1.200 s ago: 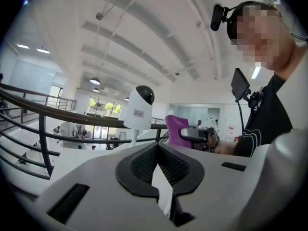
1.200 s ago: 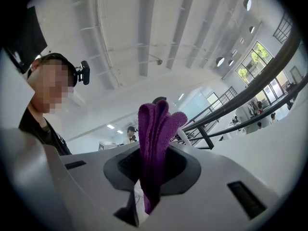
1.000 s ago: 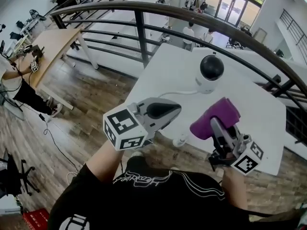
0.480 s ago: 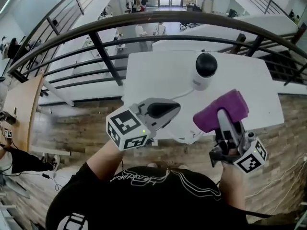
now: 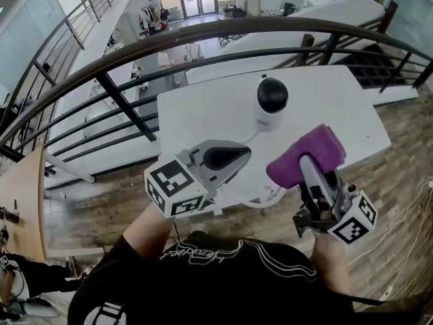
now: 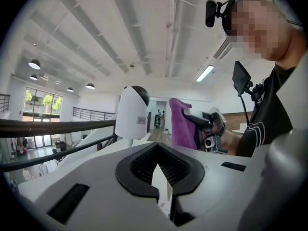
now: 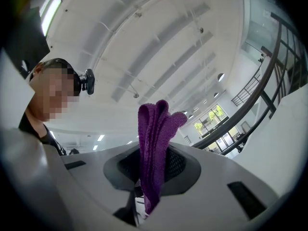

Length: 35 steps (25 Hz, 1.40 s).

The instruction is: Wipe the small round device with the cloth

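Observation:
The small round device, white with a black dome, stands on the white table; it also shows in the left gripper view. My left gripper hovers below and left of it, jaws shut and empty. My right gripper is shut on a folded purple cloth, held up in the air to the lower right of the device, apart from it. The cloth stands upright between the jaws. From the left gripper's camera the cloth hangs just right of the device.
A white cable runs from the device off the table's near edge. A dark metal railing curves behind the table, with a drop to a lower floor beyond. Wooden floor lies beneath me.
The head view has swung, so the table and device now sit further left. Both grippers have lifted and tilted a little. The cloth stays in the right gripper.

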Each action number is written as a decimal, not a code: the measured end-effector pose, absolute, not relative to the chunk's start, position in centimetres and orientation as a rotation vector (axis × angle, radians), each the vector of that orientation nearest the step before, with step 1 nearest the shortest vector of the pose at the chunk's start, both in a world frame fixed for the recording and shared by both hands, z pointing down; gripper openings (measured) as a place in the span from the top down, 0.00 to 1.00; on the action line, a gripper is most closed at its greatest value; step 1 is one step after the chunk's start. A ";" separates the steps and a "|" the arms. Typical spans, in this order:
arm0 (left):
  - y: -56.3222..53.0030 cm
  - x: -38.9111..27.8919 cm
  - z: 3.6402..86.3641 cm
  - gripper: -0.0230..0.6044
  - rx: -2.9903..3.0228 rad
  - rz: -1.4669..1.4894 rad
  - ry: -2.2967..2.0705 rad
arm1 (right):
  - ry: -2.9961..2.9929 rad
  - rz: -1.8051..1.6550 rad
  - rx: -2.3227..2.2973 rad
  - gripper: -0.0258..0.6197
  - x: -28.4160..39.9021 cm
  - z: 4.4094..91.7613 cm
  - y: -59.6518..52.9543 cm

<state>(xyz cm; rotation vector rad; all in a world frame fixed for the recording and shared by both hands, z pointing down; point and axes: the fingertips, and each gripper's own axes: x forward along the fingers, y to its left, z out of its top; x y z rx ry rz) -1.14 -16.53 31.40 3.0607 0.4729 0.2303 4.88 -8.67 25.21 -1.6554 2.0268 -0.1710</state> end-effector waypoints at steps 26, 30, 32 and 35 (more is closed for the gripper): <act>-23.4 -2.2 29.8 0.95 2.897 0.228 1.083 | 1.475 0.069 -2.057 0.87 3.4 22.3 -15.1; -24.0 -2.4 30.0 0.95 2.900 0.236 1.079 | 1.464 0.068 -2.078 0.87 3.6 22.9 -15.5; -24.2 -2.3 30.0 0.95 2.905 0.238 1.082 | 1.457 0.070 -2.095 0.87 4.0 23.3 -15.5; -24.4 -2.2 30.1 0.95 2.908 0.244 1.079 | 1.451 0.058 -2.103 0.87 4.6 23.8 -15.5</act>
